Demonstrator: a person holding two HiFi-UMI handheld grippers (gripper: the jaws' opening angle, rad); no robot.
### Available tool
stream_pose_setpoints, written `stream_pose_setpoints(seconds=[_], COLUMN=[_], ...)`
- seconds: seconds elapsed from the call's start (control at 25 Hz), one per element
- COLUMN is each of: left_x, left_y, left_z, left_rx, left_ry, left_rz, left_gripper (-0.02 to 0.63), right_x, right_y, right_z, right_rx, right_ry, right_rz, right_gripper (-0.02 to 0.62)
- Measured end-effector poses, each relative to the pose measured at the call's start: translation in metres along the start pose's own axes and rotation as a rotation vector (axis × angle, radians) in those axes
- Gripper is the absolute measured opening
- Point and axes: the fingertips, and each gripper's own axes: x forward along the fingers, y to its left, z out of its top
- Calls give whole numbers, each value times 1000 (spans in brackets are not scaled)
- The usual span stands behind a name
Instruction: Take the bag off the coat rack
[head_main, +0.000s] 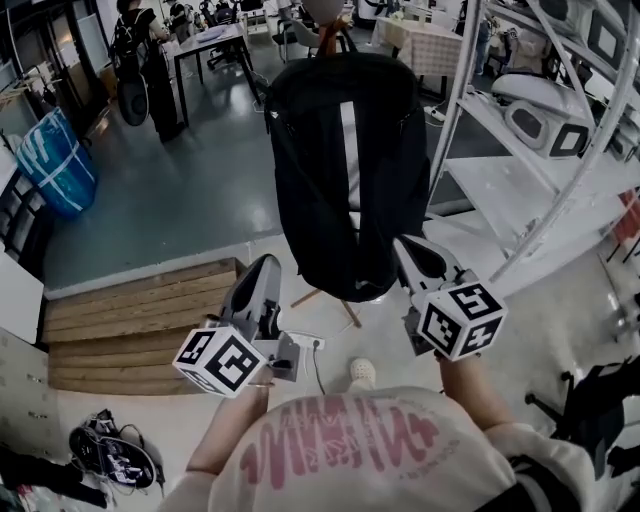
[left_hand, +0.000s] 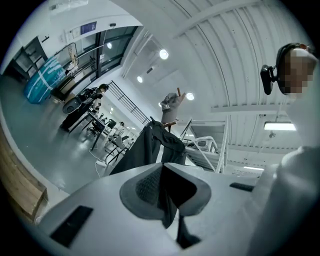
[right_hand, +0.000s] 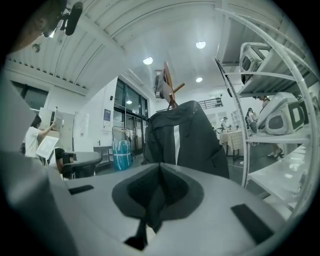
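Note:
A black backpack (head_main: 345, 170) with a white stripe down its middle hangs from the top of a wooden coat rack (head_main: 322, 297), whose legs show beneath it. My left gripper (head_main: 262, 270) is shut and empty, a little below and left of the bag's bottom. Level with the bag's lower right edge, my right gripper (head_main: 408, 252) is also shut and holds nothing. The right gripper view has the backpack (right_hand: 182, 140) straight ahead on the coat rack (right_hand: 169, 87). In the left gripper view the backpack (left_hand: 150, 150) hangs ahead, seen from its side, on the coat rack (left_hand: 171, 107).
A white metal shelf unit (head_main: 540, 140) with white devices stands close on the right. A wooden platform (head_main: 140, 320) lies on the floor at the left, with a blue bundle (head_main: 55, 160) beyond it. Desks (head_main: 210, 45) and a person stand further back. A power strip (head_main: 305, 343) lies near the rack's foot.

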Motion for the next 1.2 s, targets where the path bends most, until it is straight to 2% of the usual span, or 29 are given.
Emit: stream_pose_setpoints(seconds=[0.32, 0.48, 0.76, 1.0, 1.2], left_x=[57, 71, 88, 106, 113], left_y=[7, 15, 38, 43, 43], left_z=[27, 39, 47, 48, 48], left_rx=[63, 99, 60, 66, 82], left_ry=[-71, -107, -146, -155, -162], left_rz=[21, 51, 105, 114, 123], left_gripper=[3, 3, 5, 4, 3], right_x=[51, 68, 86, 96, 103], right_y=[-34, -37, -36, -52, -70], right_z=[55, 87, 130, 171, 201], right_rx=[-11, -63, -159, -234, -208], right_ry=[-59, -92, -105, -149, -160], right_rz=[115, 184, 306, 328, 357], right_gripper=[6, 6, 6, 6, 10])
